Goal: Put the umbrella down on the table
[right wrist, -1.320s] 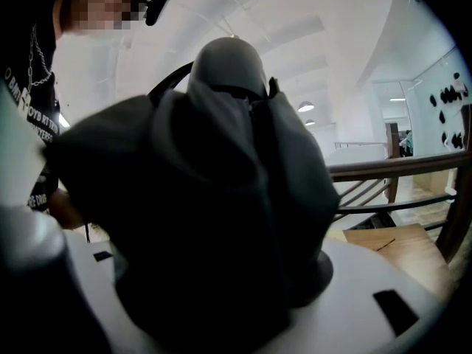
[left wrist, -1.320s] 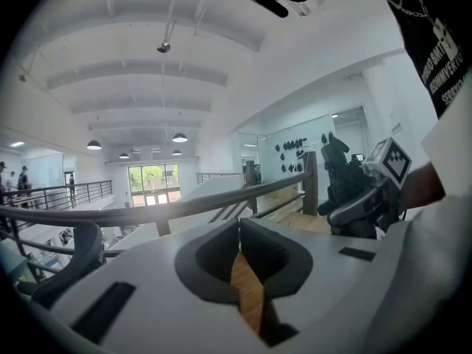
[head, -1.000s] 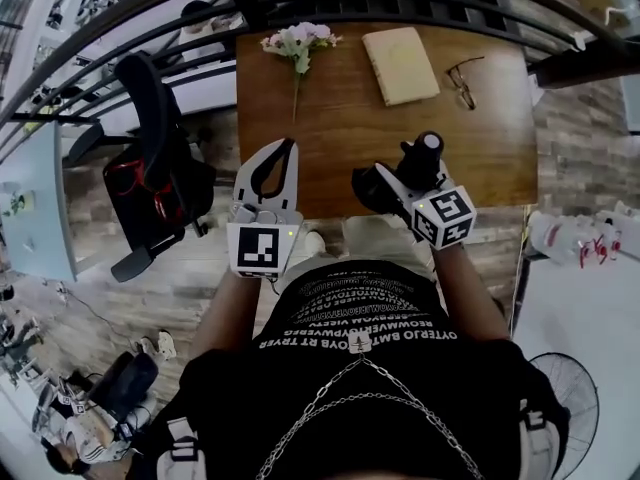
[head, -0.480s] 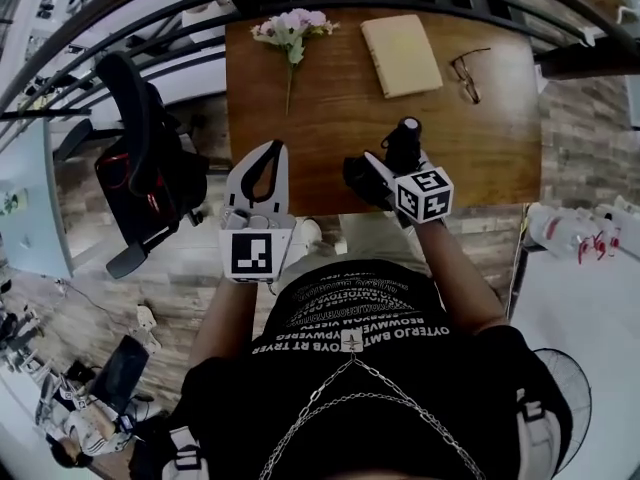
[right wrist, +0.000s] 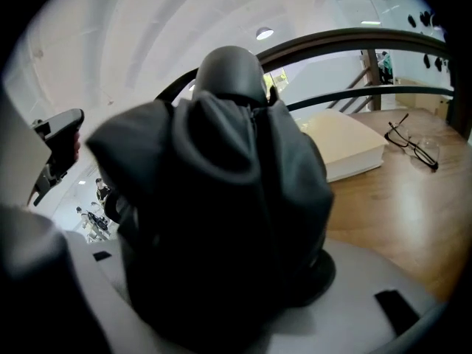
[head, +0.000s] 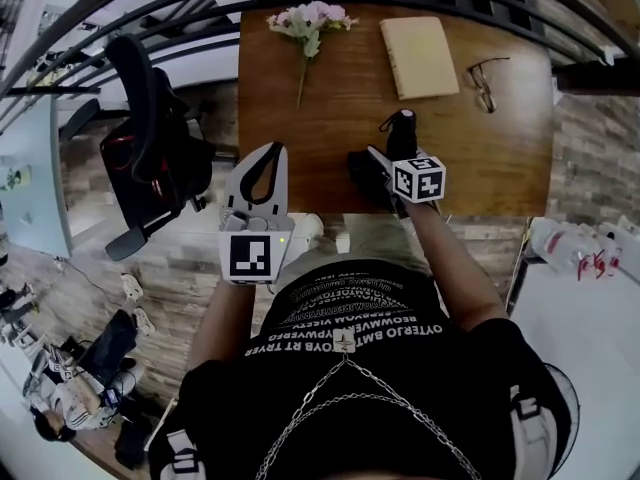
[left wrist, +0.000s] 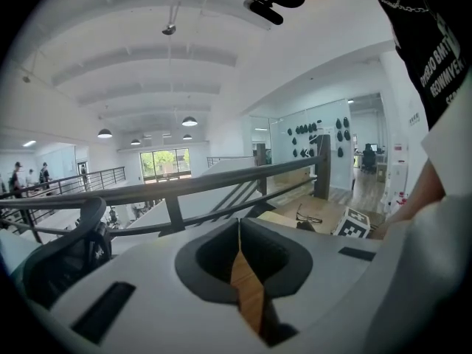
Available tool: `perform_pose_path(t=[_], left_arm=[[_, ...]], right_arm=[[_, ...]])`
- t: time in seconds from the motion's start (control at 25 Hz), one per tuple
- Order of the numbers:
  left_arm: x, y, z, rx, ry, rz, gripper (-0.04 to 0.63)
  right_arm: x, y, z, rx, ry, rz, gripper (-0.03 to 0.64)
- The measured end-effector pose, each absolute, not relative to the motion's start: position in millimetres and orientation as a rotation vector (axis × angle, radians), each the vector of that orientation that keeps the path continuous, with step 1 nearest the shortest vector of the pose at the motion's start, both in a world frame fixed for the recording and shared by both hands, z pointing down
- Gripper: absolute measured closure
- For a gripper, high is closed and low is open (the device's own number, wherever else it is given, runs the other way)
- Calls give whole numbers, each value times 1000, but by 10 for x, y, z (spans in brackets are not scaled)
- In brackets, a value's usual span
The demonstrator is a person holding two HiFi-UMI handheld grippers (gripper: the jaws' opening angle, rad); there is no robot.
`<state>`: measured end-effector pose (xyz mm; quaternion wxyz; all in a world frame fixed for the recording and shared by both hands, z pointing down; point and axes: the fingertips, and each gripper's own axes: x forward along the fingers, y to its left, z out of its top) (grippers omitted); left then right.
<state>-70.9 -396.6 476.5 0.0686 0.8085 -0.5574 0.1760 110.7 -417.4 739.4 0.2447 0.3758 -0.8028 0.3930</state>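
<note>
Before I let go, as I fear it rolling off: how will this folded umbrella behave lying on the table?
The umbrella, with loose dark folds, is probably soft outside over a stiff core. Roundish and bundled, it might roll on the smooth wooden table, though slack fabric should damp that.

Blk umbrella [right wrist: 221, 212], brown table [head: 330, 138] — tan book [head: 420, 56], pink flowers [head: 312, 16].

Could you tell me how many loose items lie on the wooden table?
3: pink flower bouquet far left, tan closed book far middle, dark-framed glasses far right. More may be hidden.
</note>
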Motion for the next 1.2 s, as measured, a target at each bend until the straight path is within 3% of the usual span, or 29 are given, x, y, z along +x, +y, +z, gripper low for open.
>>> perform_pose_path(t=[0.36,0.56,1.04,1.12,1.2], left_arm=[[-812,-3805,4685,2413,-1701,585,565],[-943,-3694,4585,2426,-1706,580,565],[-1269,-3146,4107,2438,-1762,407,565],[-1333,-3030,4034,2441,-1767,354,565],[-1401,-2957,3962,2452,-1774,304,565]], right_arm=[[1111,-4388,7764,1044,-2001,1115,298],[1087,-4269,7960,1021,-1938,1113,242],[1166,-3953,6947,1136,-2197,976,242],[1111,-3827,6611,1135,-2299,909,251],[1071,-3738,6198,1164,-2399,782,378]])
